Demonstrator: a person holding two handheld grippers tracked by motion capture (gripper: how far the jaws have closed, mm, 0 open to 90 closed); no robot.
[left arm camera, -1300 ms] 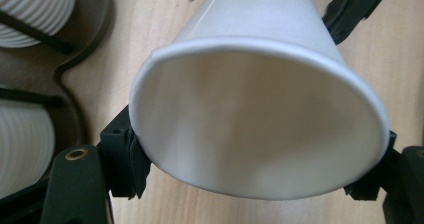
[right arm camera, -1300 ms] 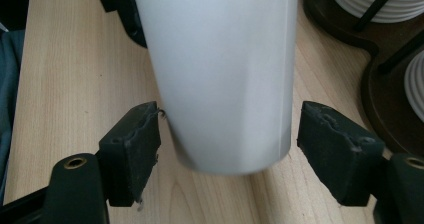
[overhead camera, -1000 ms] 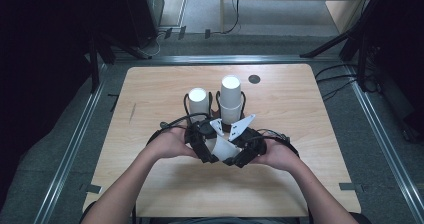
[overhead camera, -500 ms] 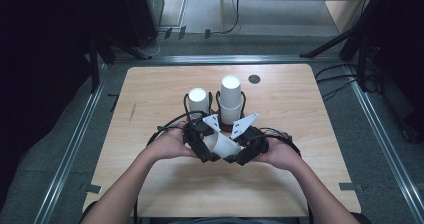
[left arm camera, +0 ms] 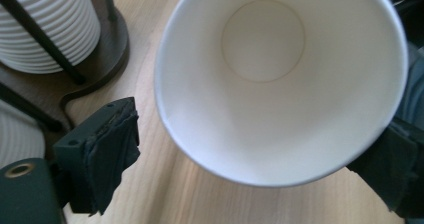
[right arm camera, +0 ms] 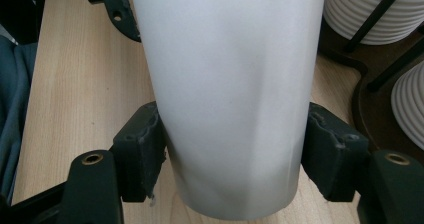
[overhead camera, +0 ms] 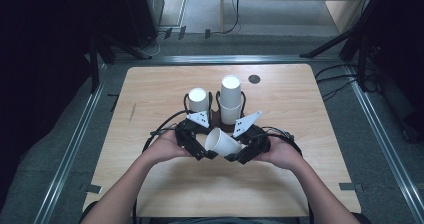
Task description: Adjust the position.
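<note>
Between right tongs (right arm camera: 235, 149), paper cup (right arm camera: 225, 84).

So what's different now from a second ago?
The left gripper has just opened its jaws and let go of the cup, backing off a little leftward. The right gripper closed a bit and alone clamps the cup near its base. The two cup stacks stayed put.

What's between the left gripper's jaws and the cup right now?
Only bare table: in the left gripper view the left gripper stands open around the cup's rim, its pads apart from it.
</note>
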